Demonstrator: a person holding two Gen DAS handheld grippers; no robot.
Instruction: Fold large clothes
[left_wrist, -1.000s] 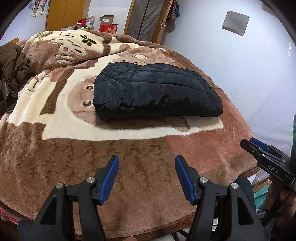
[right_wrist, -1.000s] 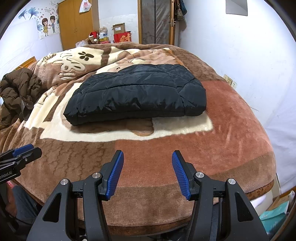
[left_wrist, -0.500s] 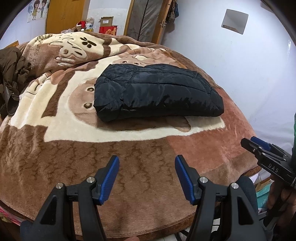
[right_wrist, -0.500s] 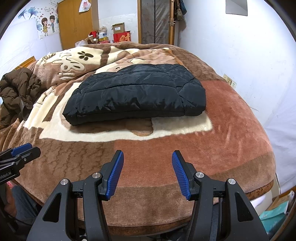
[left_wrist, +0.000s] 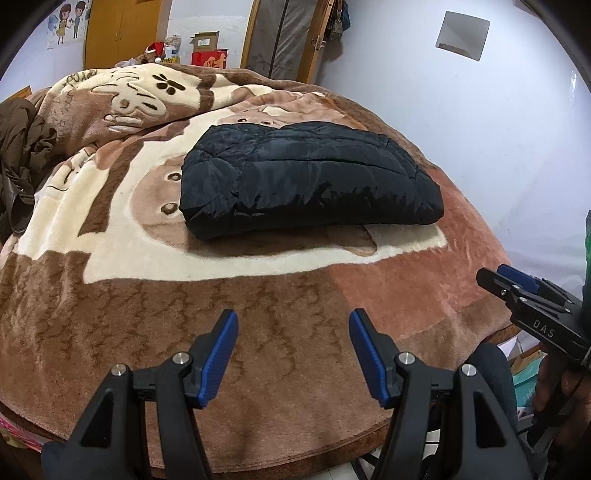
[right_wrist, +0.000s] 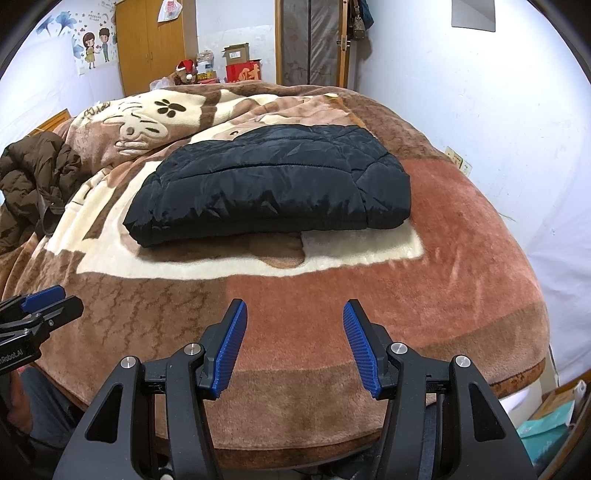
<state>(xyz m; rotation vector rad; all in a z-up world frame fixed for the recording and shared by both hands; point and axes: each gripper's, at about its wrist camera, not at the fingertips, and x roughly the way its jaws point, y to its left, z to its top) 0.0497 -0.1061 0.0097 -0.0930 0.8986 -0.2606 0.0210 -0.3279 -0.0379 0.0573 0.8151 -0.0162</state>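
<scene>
1. Black puffer jacket (left_wrist: 310, 181) lies on the brown cartoon blanket (left_wrist: 258, 302) covering the bed, already a compact, thick rectangle. Judgement: fold looks done or nearly done.
2. Left gripper (left_wrist: 293, 350): jaws wide apart, nothing between the blue pads (left_wrist: 218, 362), only blanket below. It hangs over the near edge of the bed, tilted down.
3. Right gripper (right_wrist: 293, 343): same, jaws wide apart and empty, over the near edge, pointing down at the blanket.
4. Key relation: jacket sits straight ahead of both grippers, further up the bed, well apart from both. Neither touches it.
5. Long axis runs left-right across both views, so the long folded edge faces the grippers broadside.
6. Offset: in the left wrist view the jacket centres slightly right of the jaw gap; in the right wrist view slightly left. So it lies roughly between the 2 hands, neither clearly nearer.
7. The 2 grippers are side by side: the right one shows at the right edge of the left view, the left one at the left edge of the right view.
8. Brown coat (right_wrist: 33, 184) is heaped at the far left of the bed, unfolded. Judgement: if it comes next, the left hand is on the nearer side.
</scene>
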